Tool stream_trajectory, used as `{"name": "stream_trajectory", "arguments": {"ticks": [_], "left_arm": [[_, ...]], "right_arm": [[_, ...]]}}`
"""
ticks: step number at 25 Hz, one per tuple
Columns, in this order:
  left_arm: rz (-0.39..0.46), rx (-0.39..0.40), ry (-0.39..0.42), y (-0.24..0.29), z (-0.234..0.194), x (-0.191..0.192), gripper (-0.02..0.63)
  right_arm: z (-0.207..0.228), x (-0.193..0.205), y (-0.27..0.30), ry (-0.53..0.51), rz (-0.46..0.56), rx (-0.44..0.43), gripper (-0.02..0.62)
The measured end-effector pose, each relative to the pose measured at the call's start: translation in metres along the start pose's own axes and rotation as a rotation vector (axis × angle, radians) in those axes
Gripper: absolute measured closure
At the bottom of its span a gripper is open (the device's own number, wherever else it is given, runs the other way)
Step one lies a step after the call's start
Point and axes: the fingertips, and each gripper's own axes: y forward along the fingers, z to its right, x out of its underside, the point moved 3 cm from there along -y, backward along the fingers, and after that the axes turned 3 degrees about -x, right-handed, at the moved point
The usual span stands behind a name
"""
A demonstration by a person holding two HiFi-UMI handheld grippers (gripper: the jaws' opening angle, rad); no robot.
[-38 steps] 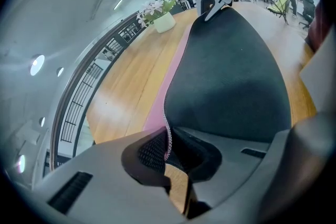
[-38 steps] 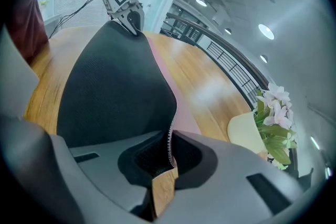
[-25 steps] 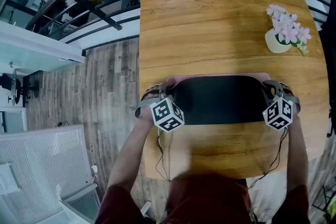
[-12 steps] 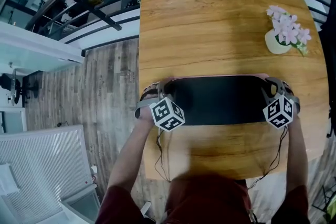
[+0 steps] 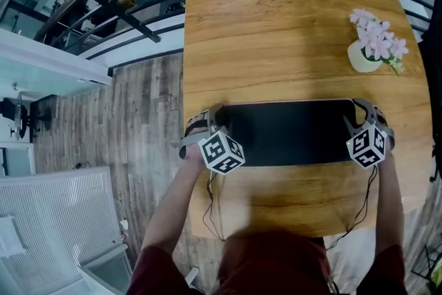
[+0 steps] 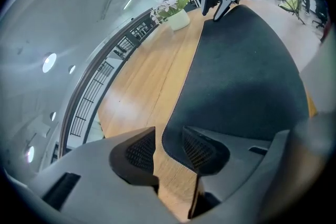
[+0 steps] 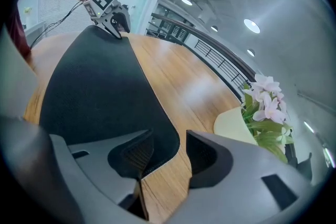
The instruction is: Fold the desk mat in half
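Desk mat (image 5: 290, 133) lay flat and dark across the near half of the wooden tabletop (image 5: 276, 31), with its long sides running left to right and bare wood showing between its near edge and the person. The left claw (image 5: 208, 119) stood at the mat's far left corner. Its jaws had just been opening and stood apart, with the rounded corner lying between them on the wood, unclamped. The right claw (image 5: 358, 114) stood likewise at the far right corner. Its jaws had also just been opening and were spread, with that corner between them and no grip on it. Both claws pointed down and away from the person. A pale pot of pink flowers (image 5: 369, 45) sat at the tabletop's far right, well apart from the mat.
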Motion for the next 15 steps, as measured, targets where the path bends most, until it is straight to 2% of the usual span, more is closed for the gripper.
{"name": "stream_trajectory", "arguments": {"ticks": [3, 7, 15], "left_arm": [[-0.002, -0.002, 0.007, 0.001, 0.0, -0.001, 0.431], [0.003, -0.003, -0.033, 0.001, 0.0, 0.0, 0.44], [0.005, -0.018, -0.08, -0.012, 0.003, 0.005, 0.431]], "right_arm": [[0.0, 0.0, 0.001, 0.003, -0.004, 0.008, 0.396], [0.0, 0.001, 0.0, 0.004, -0.002, 0.014, 0.402], [-0.006, 0.001, -0.015, 0.114, 0.004, 0.028, 0.396]]}}
